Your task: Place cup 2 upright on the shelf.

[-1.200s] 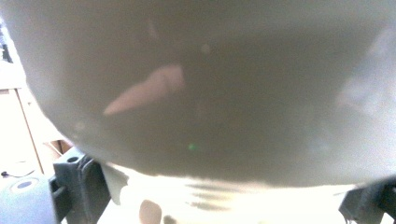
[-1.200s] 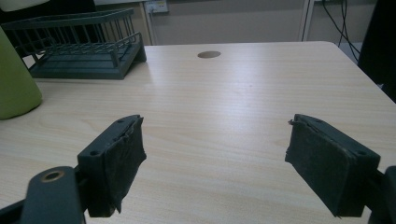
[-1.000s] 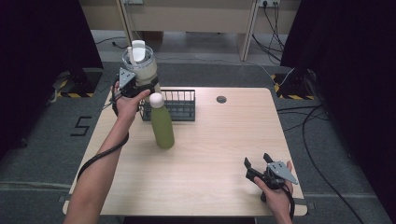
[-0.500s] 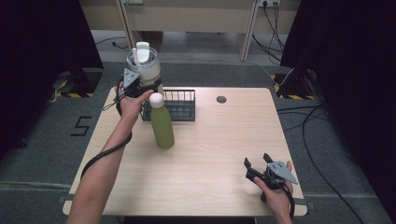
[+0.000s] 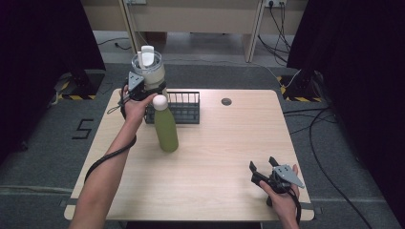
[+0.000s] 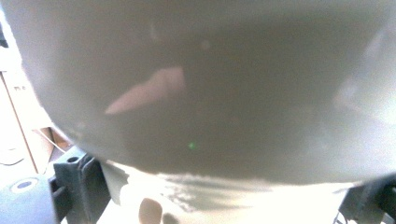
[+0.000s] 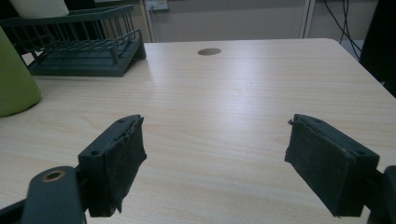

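The left tongs (image 5: 138, 90) grasp a translucent, cream-coloured plastic jar with a white flip lid (image 5: 148, 70), held above the far left corner of the pale wooden surface (image 5: 224, 143). The jar stands upright, its long axis vertical, the lid pointing up and its base down toward the left end of a dark green wire rack (image 5: 184, 109). From the high view the jar hangs over the rack's far left edge; whether its base touches the rack cannot be told. In the left gripper view the jar's cloudy wall (image 6: 205, 93) sits right against the camera, with the black jaws at its lower sides.

Just near of the rack, a matte green bottle with a white rounded cap (image 5: 165, 124) stands upright on the surface, close beside the person's left hand (image 5: 134, 106).

The right tongs (image 5: 266, 171) rest at the near right part of the surface, well apart from the jar, released with nothing between them. In the right gripper view their black pads (image 7: 122, 156) stand wide over bare wood, pointing toward the rack at the far left.
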Demonstrator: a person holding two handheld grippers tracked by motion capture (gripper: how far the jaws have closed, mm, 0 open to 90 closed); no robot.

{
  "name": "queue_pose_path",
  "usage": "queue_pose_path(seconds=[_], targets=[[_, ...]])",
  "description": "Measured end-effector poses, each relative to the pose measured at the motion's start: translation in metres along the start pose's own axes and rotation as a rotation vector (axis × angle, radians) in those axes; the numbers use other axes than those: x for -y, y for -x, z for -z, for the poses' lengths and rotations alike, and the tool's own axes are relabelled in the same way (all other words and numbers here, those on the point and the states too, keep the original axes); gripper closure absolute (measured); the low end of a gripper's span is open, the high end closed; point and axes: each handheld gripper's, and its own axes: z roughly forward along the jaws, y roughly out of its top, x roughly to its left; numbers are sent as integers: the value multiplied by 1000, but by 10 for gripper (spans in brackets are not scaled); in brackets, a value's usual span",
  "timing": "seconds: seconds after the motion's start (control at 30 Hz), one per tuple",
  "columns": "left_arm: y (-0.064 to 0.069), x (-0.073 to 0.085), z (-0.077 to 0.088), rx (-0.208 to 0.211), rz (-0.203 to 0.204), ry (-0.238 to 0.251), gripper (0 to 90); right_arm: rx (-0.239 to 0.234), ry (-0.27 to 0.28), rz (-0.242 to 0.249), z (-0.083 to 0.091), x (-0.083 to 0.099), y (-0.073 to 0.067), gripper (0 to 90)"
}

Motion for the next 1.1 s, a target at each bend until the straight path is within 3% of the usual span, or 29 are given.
queue_pose_path(seconds=[1.1], targets=[[3,30,-12,-9,14,-68,93,-2,-6,4,-1,1,0,188]])
